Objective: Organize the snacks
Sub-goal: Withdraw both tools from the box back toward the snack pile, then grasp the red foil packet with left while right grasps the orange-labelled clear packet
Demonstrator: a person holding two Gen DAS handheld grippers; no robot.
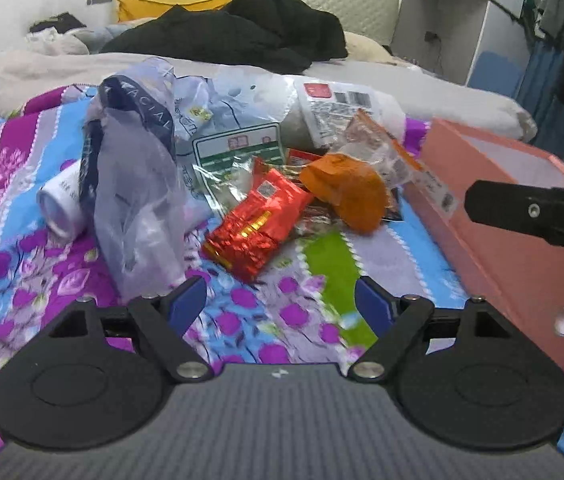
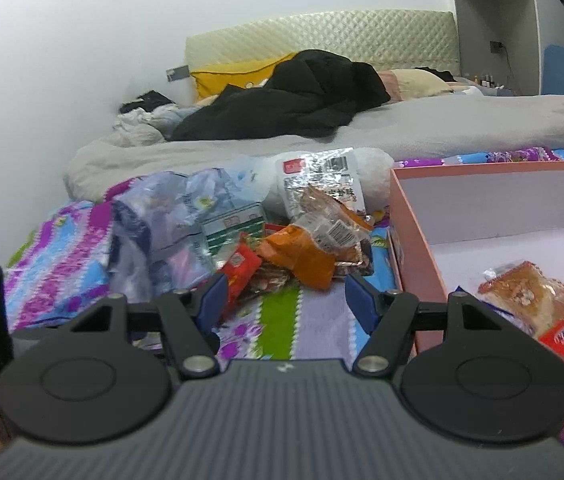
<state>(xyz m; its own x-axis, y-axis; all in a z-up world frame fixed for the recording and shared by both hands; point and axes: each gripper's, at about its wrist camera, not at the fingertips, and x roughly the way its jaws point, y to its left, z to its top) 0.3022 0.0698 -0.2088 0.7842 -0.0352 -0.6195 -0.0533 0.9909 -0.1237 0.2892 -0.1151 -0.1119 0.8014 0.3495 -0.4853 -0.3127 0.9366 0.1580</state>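
Both grippers hang empty over the bed, jaws parted, so the left gripper (image 1: 280, 300) should straddle the red foil packet (image 1: 256, 226) at the heap's near edge, pinch its middle, then lift it clear toward the pink box (image 2: 410, 240) beside the right gripper (image 2: 286, 300).

Left gripper (image 1: 281, 300) jaws apart (nothing between) before red packet (image 1: 256, 226).

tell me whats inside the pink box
In the pink box, one wrapped cake snack lies on the white floor near the front. The right tool's body covers the front corner, so anything there is hidden.
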